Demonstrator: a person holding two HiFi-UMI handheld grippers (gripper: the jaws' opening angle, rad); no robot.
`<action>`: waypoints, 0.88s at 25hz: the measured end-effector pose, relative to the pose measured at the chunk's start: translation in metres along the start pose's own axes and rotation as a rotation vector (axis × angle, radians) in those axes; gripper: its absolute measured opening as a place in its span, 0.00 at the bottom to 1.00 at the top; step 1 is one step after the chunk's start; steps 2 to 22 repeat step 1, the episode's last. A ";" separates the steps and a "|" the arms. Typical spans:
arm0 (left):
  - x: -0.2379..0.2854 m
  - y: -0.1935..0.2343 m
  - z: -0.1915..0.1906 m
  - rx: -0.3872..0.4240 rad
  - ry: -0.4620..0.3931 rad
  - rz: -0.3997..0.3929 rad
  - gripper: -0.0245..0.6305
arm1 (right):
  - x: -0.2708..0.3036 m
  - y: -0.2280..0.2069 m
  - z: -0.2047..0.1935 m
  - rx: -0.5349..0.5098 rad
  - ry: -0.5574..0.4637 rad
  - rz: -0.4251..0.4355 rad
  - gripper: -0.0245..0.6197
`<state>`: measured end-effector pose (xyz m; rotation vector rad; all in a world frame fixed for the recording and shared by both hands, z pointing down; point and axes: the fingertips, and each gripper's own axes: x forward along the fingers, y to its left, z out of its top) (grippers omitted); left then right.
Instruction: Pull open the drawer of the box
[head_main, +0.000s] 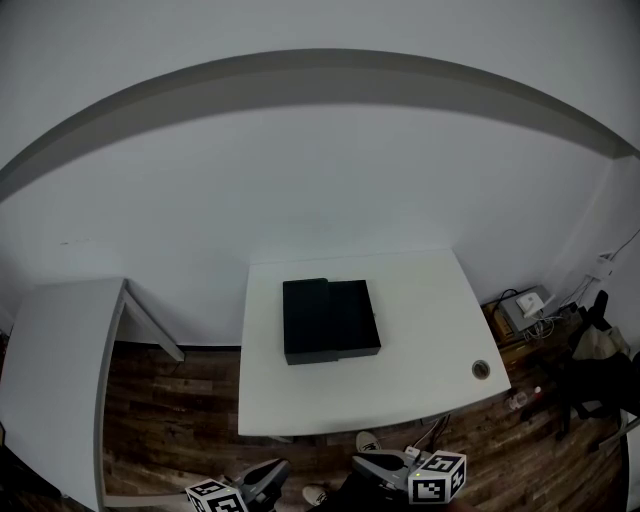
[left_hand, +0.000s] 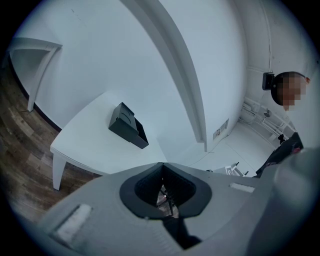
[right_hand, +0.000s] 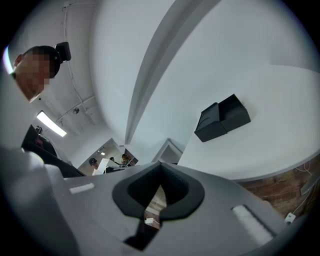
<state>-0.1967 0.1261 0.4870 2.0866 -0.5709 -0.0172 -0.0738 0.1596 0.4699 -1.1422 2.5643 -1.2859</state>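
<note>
Closest to me, the person holds both tools low, short of the table's front edge. The left gripper (left_hand: 163, 167) has its jaws pressed together at the tips and nothing sits between them. The right gripper (right_hand: 161, 170) is clenched the same way and is also empty. Each carries a cube with square markers: the left one (head_main: 215, 495) sits at the bottom edge of the head view, and the right one (head_main: 437, 477) is a little higher. Neither tool touches the table or anything on it. Between and below them, 2 pale shoes (head_main: 368, 441) stand on the dark wooden floor (head_main: 170, 400).

Past the grippers stands the white table (head_main: 420, 300). A small round cable hole (head_main: 481, 369) sits close to its front right corner. The box (head_main: 330, 320) lies flat near the middle of the tabletop, well apart from both grippers. It is black and low. A line crosses its top and splits it into 2 parts, with the left part a touch narrower. From here I cannot tell whether the drawer is out at all.

To the left, a second white table (head_main: 60, 350) stands apart from the first, with bare floor between them. To the right, on the floor near the wall, lie a pale boxy device (head_main: 525, 305), some cables and a dark heap of bags (head_main: 600, 370). Behind everything rises a plain white wall (head_main: 320, 180).
</note>
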 end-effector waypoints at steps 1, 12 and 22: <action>0.000 0.000 0.000 -0.003 -0.001 0.001 0.04 | 0.000 0.000 0.000 -0.001 0.001 0.001 0.04; 0.000 0.000 0.000 -0.003 -0.001 0.001 0.04 | 0.000 0.000 0.000 -0.001 0.001 0.001 0.04; 0.000 0.000 0.000 -0.003 -0.001 0.001 0.04 | 0.000 0.000 0.000 -0.001 0.001 0.001 0.04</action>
